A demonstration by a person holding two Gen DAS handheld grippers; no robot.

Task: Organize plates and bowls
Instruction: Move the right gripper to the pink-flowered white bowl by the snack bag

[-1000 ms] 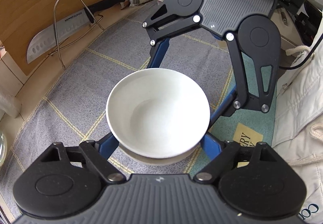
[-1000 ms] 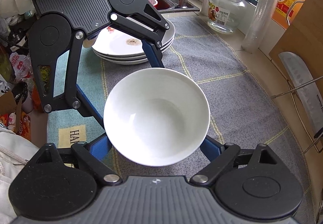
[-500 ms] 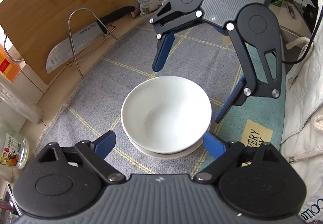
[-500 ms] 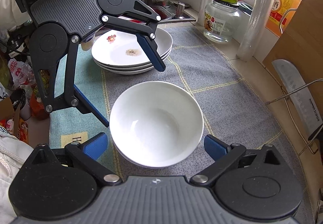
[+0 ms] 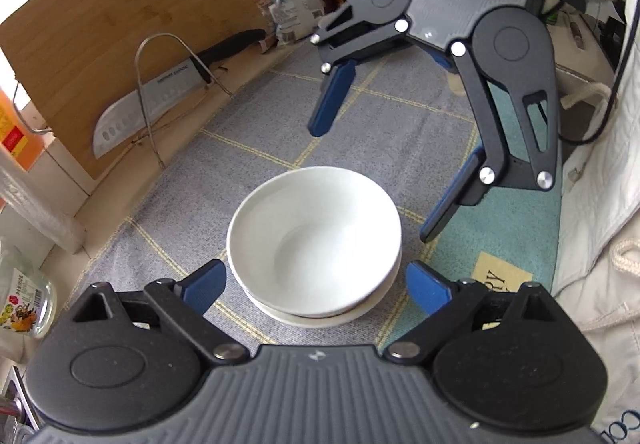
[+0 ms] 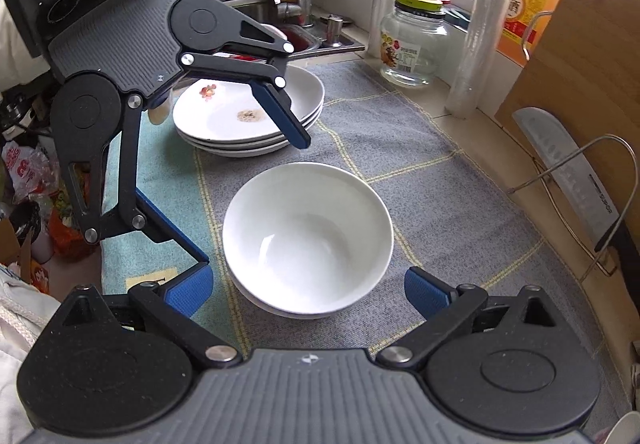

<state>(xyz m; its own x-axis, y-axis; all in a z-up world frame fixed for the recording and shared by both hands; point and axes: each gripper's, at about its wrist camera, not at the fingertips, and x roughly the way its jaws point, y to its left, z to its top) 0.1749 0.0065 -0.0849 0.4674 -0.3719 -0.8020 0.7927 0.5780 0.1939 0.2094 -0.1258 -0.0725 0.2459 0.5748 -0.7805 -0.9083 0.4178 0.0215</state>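
A white bowl [image 5: 314, 240] sits nested in another white bowl [image 5: 320, 318] on the grey mat; the pair also shows in the right wrist view [image 6: 308, 232]. My left gripper [image 5: 316, 284] is open, raised and drawn back, its blue fingertips apart from the bowl's near rim. My right gripper [image 6: 308, 292] is open and empty on the opposite side, and shows in the left wrist view [image 5: 370, 184]. The left gripper shows in the right wrist view [image 6: 248, 204]. A stack of white plates [image 6: 248, 116] lies beyond the bowls.
A wooden cutting board [image 5: 120, 44] leans at the wall with a knife [image 5: 160, 100] in a wire rack [image 5: 160, 84]. A glass jar [image 6: 414, 40], a roll [image 6: 476, 28] and an orange bottle [image 6: 524, 4] stand by the window. A sink [image 6: 296, 40] is behind the plates.
Both grippers opened, let go of the top bowl onto the lower bowl, and drew back and upward from the stack.
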